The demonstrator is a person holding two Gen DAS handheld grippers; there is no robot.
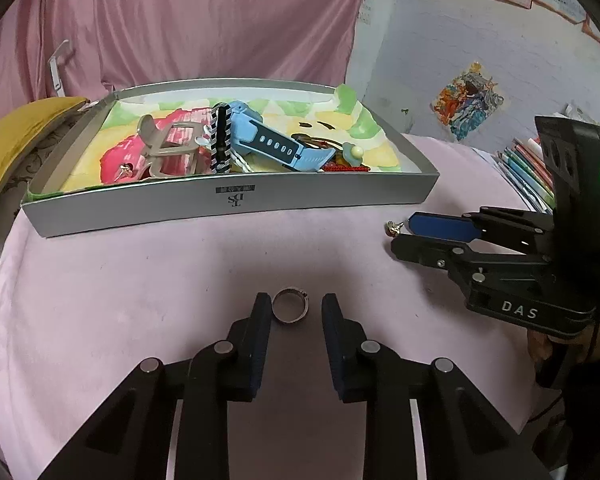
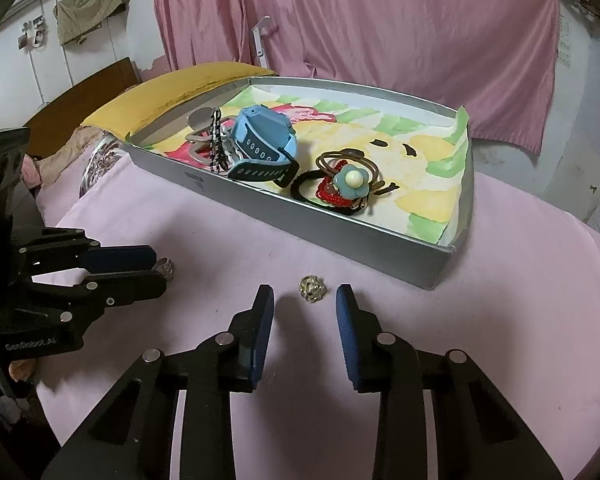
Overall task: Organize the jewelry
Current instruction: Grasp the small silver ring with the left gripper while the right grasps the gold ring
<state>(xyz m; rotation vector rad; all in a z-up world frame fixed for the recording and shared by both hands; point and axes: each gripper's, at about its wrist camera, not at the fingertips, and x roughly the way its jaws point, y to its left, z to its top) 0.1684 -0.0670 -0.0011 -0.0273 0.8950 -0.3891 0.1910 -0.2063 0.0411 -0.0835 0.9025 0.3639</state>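
A silver ring point(image 1: 290, 306) lies flat on the pink cloth between the fingers of my left gripper point(image 1: 296, 305). It sits close to the left pad, with a gap to the right pad, so the gripper is open. A small gold knot earring point(image 2: 312, 289) lies between the tips of my right gripper point(image 2: 305, 295), whose pads stand clear of it. Across views I see the right gripper point(image 1: 400, 236) by the earring point(image 1: 392, 229), and the left gripper point(image 2: 160, 268) around the ring point(image 2: 166, 267). Behind stands a grey box point(image 1: 228, 204).
The box point(image 2: 340, 240) holds a blue watch point(image 2: 262, 142), a beige hair claw point(image 1: 164, 148), a black toothed clip point(image 1: 221, 138) and a flower hair tie point(image 2: 352, 182). A yellow cushion point(image 1: 16, 136) lies left of it, stacked books point(image 1: 528, 168) right, and a pink curtain point(image 1: 180, 20) behind.
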